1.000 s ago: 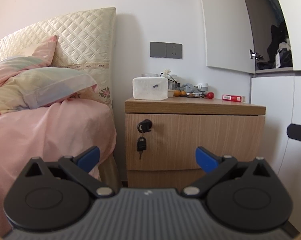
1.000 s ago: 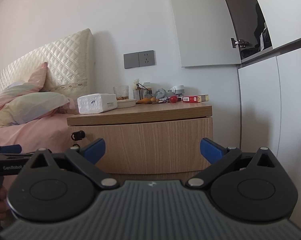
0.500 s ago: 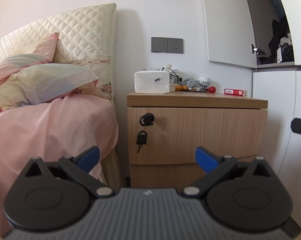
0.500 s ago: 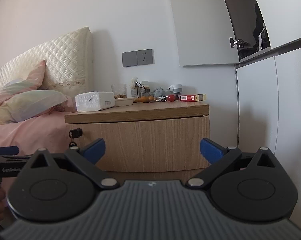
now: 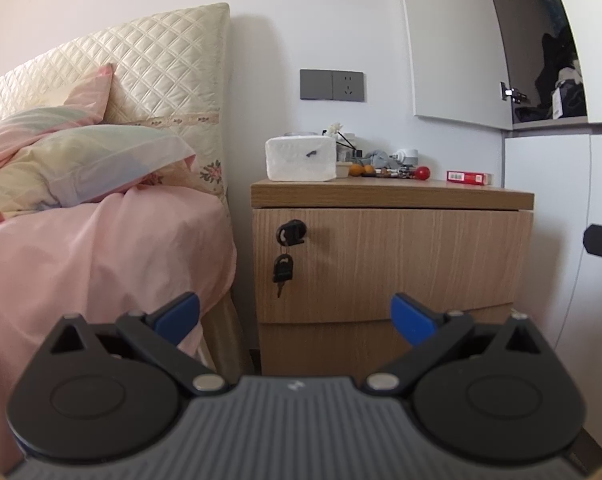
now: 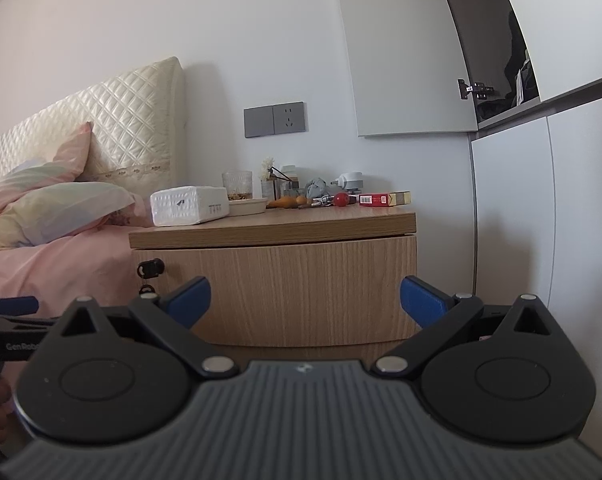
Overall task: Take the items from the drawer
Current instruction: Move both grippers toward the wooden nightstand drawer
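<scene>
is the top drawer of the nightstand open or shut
Shut. The top drawer front sits flush under the nightstand top, with a key in its lock.

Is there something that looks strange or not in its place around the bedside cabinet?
Two small things. A key sits in the upper drawer lock, with a second key dangling below it. Above right, the wardrobe door stands open, showing dark items inside. The drawer itself is closed; nothing looks spilled or damaged.

The light wood-grain drawer front (image 5: 389, 264) of the bedside cabinet is closed, black keys (image 5: 283, 268) hanging at its upper left.
</scene>
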Demonstrator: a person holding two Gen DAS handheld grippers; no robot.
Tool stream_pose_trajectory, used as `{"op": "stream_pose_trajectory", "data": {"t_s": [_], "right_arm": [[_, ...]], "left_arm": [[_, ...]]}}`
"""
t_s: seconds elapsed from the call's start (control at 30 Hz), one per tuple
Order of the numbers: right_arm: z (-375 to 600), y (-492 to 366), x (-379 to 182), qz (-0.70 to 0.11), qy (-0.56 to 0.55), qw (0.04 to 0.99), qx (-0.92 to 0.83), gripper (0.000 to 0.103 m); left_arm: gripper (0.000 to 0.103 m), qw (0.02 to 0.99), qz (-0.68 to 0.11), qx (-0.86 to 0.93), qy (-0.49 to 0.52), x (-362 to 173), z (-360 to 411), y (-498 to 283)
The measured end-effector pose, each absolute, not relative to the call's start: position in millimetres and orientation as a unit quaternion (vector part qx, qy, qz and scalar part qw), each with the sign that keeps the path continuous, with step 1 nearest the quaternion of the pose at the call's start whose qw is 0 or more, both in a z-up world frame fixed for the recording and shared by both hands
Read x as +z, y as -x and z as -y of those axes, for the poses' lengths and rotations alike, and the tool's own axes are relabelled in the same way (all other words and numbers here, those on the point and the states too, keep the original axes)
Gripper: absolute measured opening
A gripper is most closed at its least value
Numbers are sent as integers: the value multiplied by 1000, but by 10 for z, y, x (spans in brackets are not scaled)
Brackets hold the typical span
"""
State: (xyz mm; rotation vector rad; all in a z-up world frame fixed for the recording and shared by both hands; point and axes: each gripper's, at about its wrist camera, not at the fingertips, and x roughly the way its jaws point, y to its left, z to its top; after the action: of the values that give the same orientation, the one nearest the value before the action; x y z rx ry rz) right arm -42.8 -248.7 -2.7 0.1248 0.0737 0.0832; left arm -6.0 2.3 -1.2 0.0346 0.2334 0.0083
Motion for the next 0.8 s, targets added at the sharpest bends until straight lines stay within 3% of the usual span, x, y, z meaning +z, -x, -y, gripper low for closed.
{"op": "stream_pose_trajectory", "data": {"t_s": [0.8], "right_arm": [[2496,448,5,-38,-72,996,39,103]], "left_arm": [[103,993,-120,1,-19,-87,39,15]]}}
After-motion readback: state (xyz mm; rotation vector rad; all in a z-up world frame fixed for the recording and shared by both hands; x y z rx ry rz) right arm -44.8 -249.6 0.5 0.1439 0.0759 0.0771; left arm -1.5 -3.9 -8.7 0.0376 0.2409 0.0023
